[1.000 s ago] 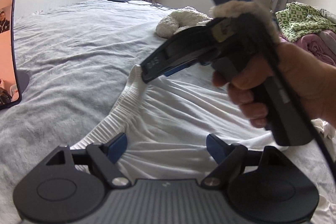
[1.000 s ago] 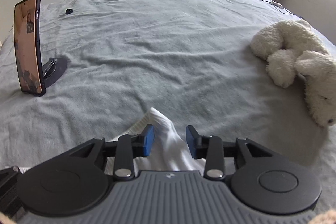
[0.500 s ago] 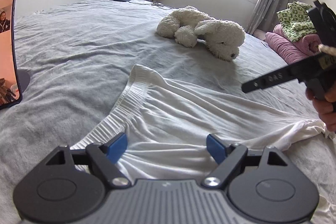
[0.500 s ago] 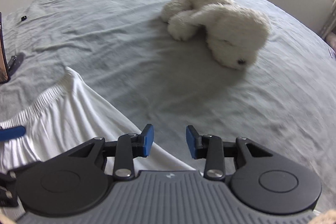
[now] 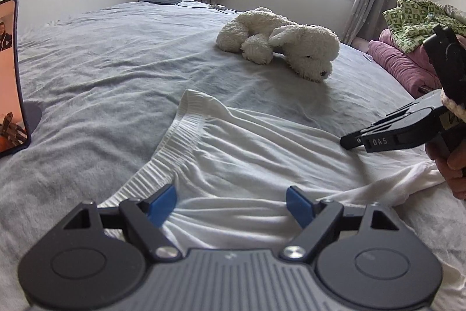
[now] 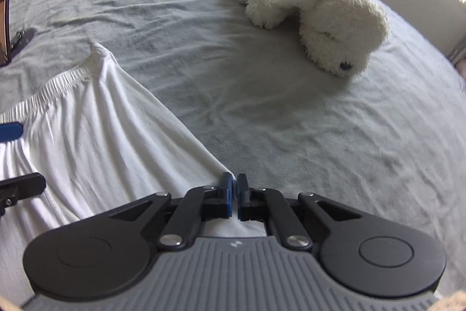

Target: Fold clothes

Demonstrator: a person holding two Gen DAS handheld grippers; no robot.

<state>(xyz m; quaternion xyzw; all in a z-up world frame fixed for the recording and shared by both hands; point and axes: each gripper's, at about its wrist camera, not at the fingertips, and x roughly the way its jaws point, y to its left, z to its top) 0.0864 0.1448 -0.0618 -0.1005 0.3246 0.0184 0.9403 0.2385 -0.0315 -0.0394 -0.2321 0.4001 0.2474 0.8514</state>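
Right wrist: right gripper (image 6: 234,196) clenched, seemingly pinching white garment's (image 6: 96,133) edge; left gripper (image 5: 231,201) spread wide over waistband.

My grippers: black linkage arms, silver pivot screws, blue pads (image 5: 161,204), ribbed grey housing. Right one (image 5: 390,137) marked "0A5"; bare-skinned hand (image 5: 454,168).

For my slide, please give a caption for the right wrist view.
Right gripper closed at the edge of white shorts on a grey bed, plush dog beyond.
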